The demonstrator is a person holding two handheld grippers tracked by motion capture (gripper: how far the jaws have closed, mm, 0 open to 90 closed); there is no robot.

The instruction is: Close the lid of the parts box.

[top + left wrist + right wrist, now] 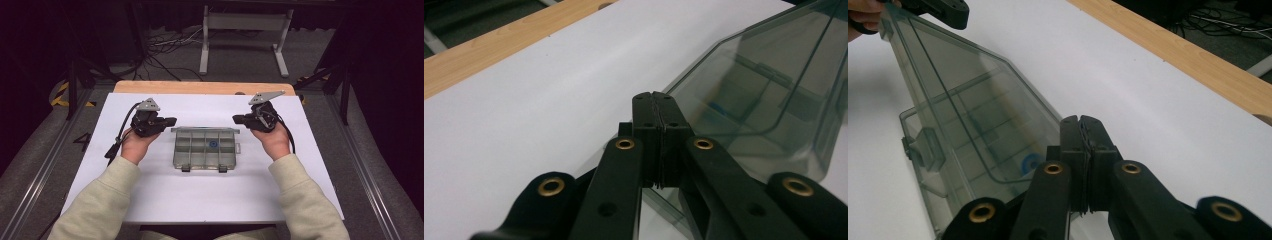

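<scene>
Left gripper [170, 121]: jaws pressed together, nothing between them, tip at the far left corner of the compartment box [205, 150]. Right gripper [238, 119]: jaws likewise pressed together and empty, tip at the box's far right corner. The box's clear lid [973, 100] stands raised. A blue piece [213, 144] lies inside the box

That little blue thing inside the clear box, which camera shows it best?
The right gripper view: the blue piece shows as a ring through the box lid. The high view gives a small dot; the left gripper view, a blurred streak.
</scene>
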